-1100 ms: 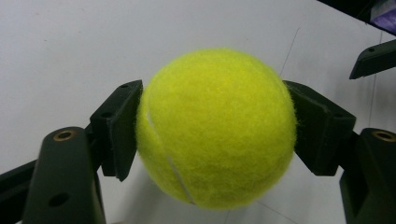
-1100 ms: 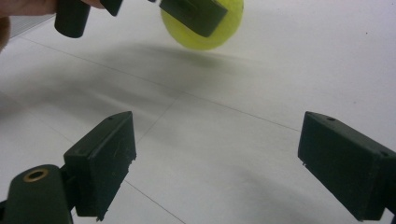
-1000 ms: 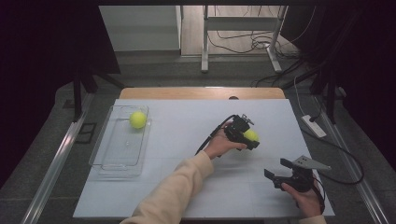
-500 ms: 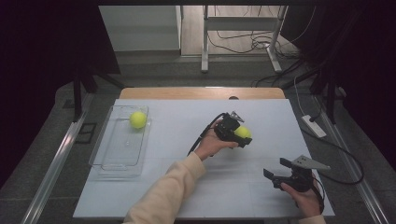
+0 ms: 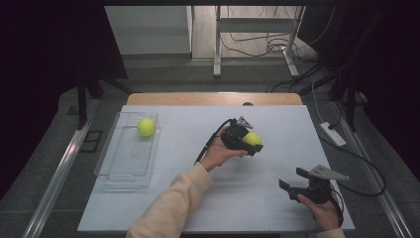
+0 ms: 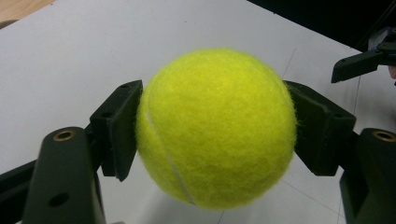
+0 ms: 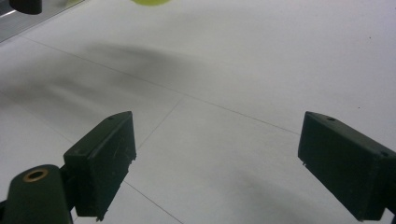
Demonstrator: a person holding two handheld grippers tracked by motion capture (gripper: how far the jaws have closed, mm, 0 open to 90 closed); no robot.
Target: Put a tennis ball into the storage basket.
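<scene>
**Ball in the left gripper, tray off toward the left edge**

The left gripper (image 5: 246,140) grips a yellow ball (image 5: 252,138) squarely between its two pads, one on each side, as its own view shows (image 6: 217,128). The ball hangs clear of the tabletop (image 5: 188,124), a little right of the middle, toward the far edge.

The coming move, as I judge it, turns on one relation: a clear tray (image 5: 111,171) lies along the left edge, well apart from the held ball, with its long axis running from the near edge to the far one. A second ball (image 5: 146,127) already sits in the tray's far end. The left hand (image 5: 218,153) is much the nearer to the tray, so the carry runs leftward across open tabletop, and the tray's near end is free.

The right gripper (image 5: 293,184) rests near the near right corner, jaws spread wide with nothing between them.

Against the earlier frames, the left gripper and its ball have drifted leftward and lifted slightly; the right gripper, the tray and the second ball have stayed put.
</scene>
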